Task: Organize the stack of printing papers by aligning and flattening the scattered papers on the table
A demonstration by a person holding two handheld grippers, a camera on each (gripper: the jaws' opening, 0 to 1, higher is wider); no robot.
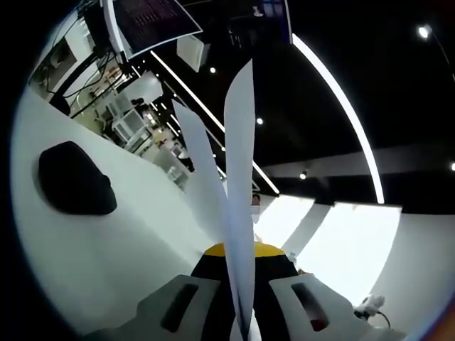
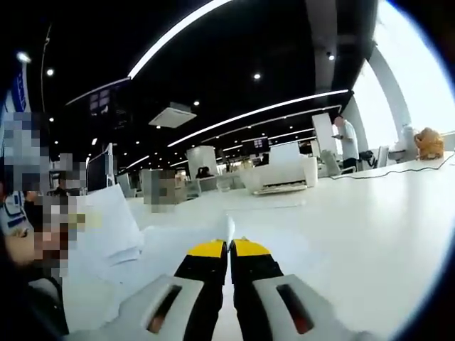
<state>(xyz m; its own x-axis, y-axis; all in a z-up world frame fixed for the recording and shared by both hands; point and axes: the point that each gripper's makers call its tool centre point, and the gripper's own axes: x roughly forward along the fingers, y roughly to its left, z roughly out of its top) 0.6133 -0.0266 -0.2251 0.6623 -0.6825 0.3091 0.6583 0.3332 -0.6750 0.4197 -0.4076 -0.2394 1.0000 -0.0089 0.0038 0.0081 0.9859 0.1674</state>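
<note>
In the left gripper view my left gripper (image 1: 239, 250) is shut on a few white printing papers (image 1: 239, 163). They stand edge-on between the yellow-tipped jaws and fan upward, one sheet splaying left. In the right gripper view my right gripper (image 2: 229, 246) is pressed shut on the thin edge of a white sheet (image 2: 229, 229) that pokes up just past the jaw tips. More loose white papers (image 2: 106, 222) lie in an uneven heap on the white table (image 2: 355, 227) to the left of that gripper.
A black rounded object (image 1: 75, 179) rests on the tilted white table (image 1: 121, 249), left of the held papers. A monitor (image 1: 153, 21) hangs at top left. A white printer (image 2: 281, 175) stands far across the table, and a person (image 2: 348, 138) stands at the far right.
</note>
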